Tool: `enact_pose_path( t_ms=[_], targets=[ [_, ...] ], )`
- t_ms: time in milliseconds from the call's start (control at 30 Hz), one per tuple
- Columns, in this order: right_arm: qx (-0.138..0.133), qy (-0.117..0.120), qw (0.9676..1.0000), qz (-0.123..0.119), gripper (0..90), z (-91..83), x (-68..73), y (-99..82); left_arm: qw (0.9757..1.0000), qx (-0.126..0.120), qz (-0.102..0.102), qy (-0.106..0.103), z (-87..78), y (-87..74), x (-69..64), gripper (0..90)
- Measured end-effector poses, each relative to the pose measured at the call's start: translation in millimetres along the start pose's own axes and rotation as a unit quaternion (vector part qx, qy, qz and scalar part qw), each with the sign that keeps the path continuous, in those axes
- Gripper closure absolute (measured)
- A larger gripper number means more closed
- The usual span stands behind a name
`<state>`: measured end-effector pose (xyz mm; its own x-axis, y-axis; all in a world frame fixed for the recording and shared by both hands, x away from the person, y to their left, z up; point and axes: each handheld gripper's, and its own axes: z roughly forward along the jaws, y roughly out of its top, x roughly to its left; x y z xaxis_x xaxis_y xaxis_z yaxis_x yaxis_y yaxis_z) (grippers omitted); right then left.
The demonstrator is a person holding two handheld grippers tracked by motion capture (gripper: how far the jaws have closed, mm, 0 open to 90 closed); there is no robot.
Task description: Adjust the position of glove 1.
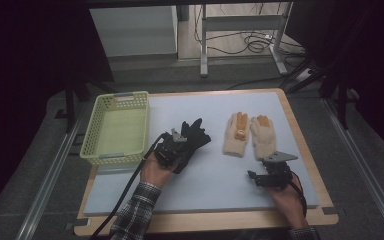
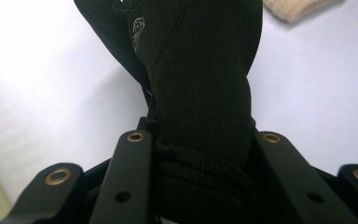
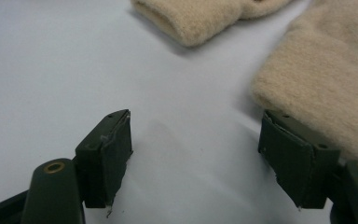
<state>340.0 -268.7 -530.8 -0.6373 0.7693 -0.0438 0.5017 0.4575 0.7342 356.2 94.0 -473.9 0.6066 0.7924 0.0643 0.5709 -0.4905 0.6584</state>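
Observation:
A black glove (image 1: 196,133) hangs from my left gripper (image 1: 181,149), lifted just off the pale mat (image 1: 215,185) at centre left. In the left gripper view the jaws press on the glove's ribbed cuff (image 2: 200,186) and the rest of the glove (image 2: 200,79) stretches away from them. Two beige knitted gloves with orange fingertips lie flat at centre right, one (image 1: 236,132) beside the other (image 1: 263,136). My right gripper (image 1: 258,176) rests on the mat just below them, open with nothing between its jaws (image 3: 196,140). The nearer beige glove (image 3: 326,79) lies against its right-hand jaw.
A pale yellow-green plastic basket (image 1: 115,95) stands at the mat's far left corner. The mat lies on a wooden board (image 1: 205,222). Beyond the table are metal frame legs and cables on the floor (image 1: 250,45). Bare mat stretches between the two grippers.

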Motion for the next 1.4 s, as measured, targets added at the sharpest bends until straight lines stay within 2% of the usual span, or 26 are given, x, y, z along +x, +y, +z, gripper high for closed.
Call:
enact_pose_path(
  t_ms=[100,133,233,333,400,467,533,567,600,667,700,733,833,867,933,1033,1067,1100,1133,1167,1200,1333,1400],
  targets=[
    [0.0,0.0,1.0,0.0,25.1,0.0,-0.1,0.0,1.0,-0.007,-0.007,0.001,-9.3,5.1,6.2,69.4],
    [0.0,0.0,1.0,-0.001,25.2,0.0,-0.1,0.0,0.9997,-0.017,-0.016,0.009,-15.8,7.6,10.0,69.0],
    [0.0,0.0,1.0,-0.001,25.1,0.1,-0.1,0.0,0.9994,-0.019,-0.021,0.02,-21.9,10.6,15.1,68.9],
    [0.0,0.001,1.0,0.0,25.1,0.0,-0.1,0.0,0.9986,-0.026,-0.033,0.032,-34.2,15.7,27.8,68.8],
    [0.0,0.0,1.0,-0.001,25.1,0.0,-0.2,-0.1,0.9984,-0.027,-0.035,0.035,-37.4,16.5,31.8,68.8],
    [-0.002,0.0,1.0,-0.001,25.1,0.3,-0.2,-0.2,0.9973,-0.028,-0.046,0.049,-45.0,17.8,42.9,68.7],
    [-0.002,0.0,1.0,-0.001,25.2,0.3,-0.1,-0.2,0.997,-0.028,-0.05,0.053,-47.1,17.8,47.1,68.6],
    [-0.002,0.0,1.0,-0.001,25.1,0.3,-0.1,-0.2,0.996,-0.028,-0.061,0.06,-50.7,16.8,55.5,68.6],
    [-0.002,0.0,1.0,-0.001,25.1,0.3,-0.1,-0.2,0.996,-0.028,-0.061,0.06,-50.7,16.8,55.5,68.4],
    [-0.002,0.0,1.0,-0.001,25.1,0.3,-0.1,-0.2,0.9947,-0.027,-0.071,0.069,-54.0,14.9,64.0,68.3],
    [-0.003,0.0,1.0,0.0,25.1,0.3,0.0,-0.2,0.993,-0.028,-0.083,0.08,-57.5,12.1,72.6,68.2],
    [-0.003,0.0,1.0,0.0,25.1,0.3,0.0,-0.2,0.993,-0.028,-0.083,0.08,-57.5,12.1,72.6,68.2],
    [-0.003,0.0,1.0,0.0,25.1,0.4,0.0,-0.2,0.9905,-0.029,-0.101,0.088,-63.4,6.7,86.6,68.2],
    [-0.003,0.0,1.0,0.0,25.1,0.3,0.0,-0.2,0.9887,-0.027,-0.111,0.098,-66.9,2.7,95.6,68.1],
    [-0.002,0.0,1.0,-0.001,25.2,0.3,-0.1,-0.2,0.9878,-0.026,-0.115,0.102,-68.5,0.5,100.2,68.1],
    [-0.003,0.0,1.0,0.0,25.1,0.3,0.1,-0.2,0.9846,-0.024,-0.129,0.116,-73.4,-7.0,113.9,68.0],
    [-0.003,0.0,1.0,0.0,25.1,0.3,0.0,-0.2,0.9823,-0.023,-0.137,0.125,-76.8,-12.4,123.0,68.0],
    [-0.003,0.0,1.0,0.0,25.1,0.3,0.0,-0.2,0.9823,-0.023,-0.137,0.125,-76.8,-12.4,123.0,68.0],
    [-0.003,0.0,1.0,0.0,25.1,0.3,0.0,-0.2,0.9811,-0.023,-0.143,0.128,-78.5,-15.2,127.7,67.9],
    [-0.003,0.0,1.0,0.0,25.1,0.3,0.1,-0.2,0.9783,-0.025,-0.155,0.135,-81.5,-21.2,137.2,67.8],
    [-0.003,0.0,1.0,0.0,25.1,0.3,0.1,-0.2,0.9783,-0.025,-0.155,0.135,-81.5,-21.2,137.2,67.7],
    [-0.003,0.0,1.0,0.0,25.1,0.3,0.1,-0.2,0.9726,-0.025,-0.173,0.153,-84.1,-32.1,154.1,67.5],
    [-0.003,0.0,1.0,0.0,25.1,0.3,0.1,-0.2,0.9687,-0.028,-0.185,0.163,-84.6,-39.5,166.2,67.4]
  ],
)
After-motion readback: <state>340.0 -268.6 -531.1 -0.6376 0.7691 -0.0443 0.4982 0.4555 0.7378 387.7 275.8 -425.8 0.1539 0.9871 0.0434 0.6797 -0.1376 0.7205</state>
